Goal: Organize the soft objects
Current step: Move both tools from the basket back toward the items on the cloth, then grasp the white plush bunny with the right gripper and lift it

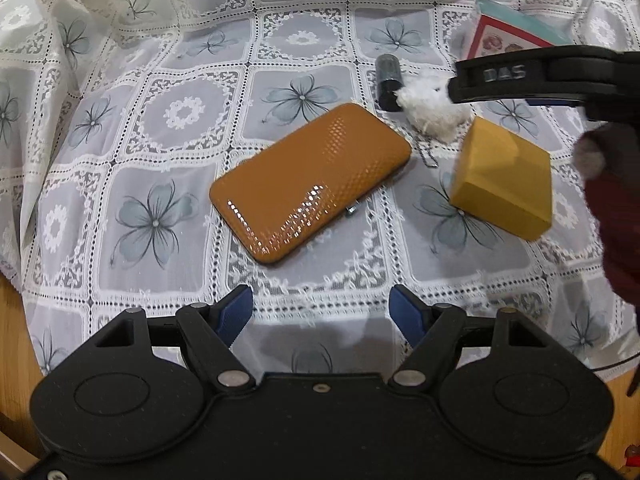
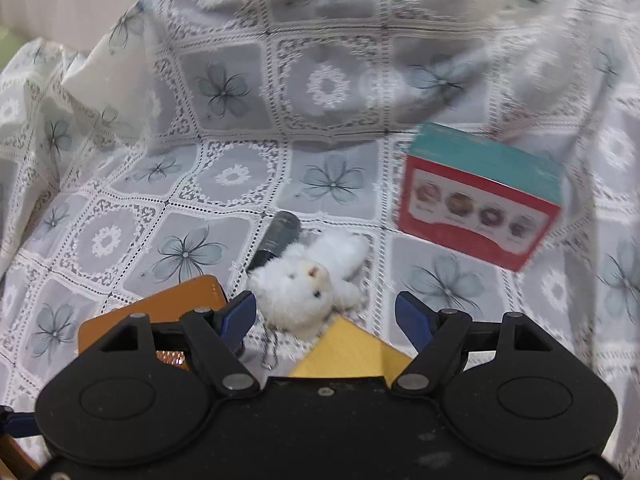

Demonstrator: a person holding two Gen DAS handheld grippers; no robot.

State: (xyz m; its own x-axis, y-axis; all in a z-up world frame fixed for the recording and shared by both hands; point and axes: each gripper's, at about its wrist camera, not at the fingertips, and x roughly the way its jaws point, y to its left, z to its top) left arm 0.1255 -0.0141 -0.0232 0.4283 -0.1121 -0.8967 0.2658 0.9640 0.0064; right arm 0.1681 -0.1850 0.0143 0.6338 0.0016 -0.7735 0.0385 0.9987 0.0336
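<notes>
Here, a table draped in a lace cloth (image 1: 168, 152) printed with grey flowers carries the objects. The left claw (image 1: 321, 312) hangs over the near part of the cloth with its blue pads apart and nothing between them. Ahead of it lies an orange case (image 1: 310, 182), flat and glossy, set at a slant. Right of the case sits a yellow block (image 1: 502, 182), tilted, its near corner on the cloth. Behind these lies a white plush toy (image 1: 430, 110) with a small metal chain trailing toward the case, touching a dark cylinder (image 1: 389, 82) at its far left side. A red and teal box (image 1: 504, 38) stands at the far right.

From the right wrist, the right claw (image 2: 325, 318) hovers above the plush toy (image 2: 308, 284) and the yellow block (image 2: 352, 350), its pads spread wide and gripping nothing; the toy lies just beyond the fingertips. The dark cylinder (image 2: 278, 236) lies beside the toy, and the box (image 2: 480, 204), blurred, stands well apart on the right.
</notes>
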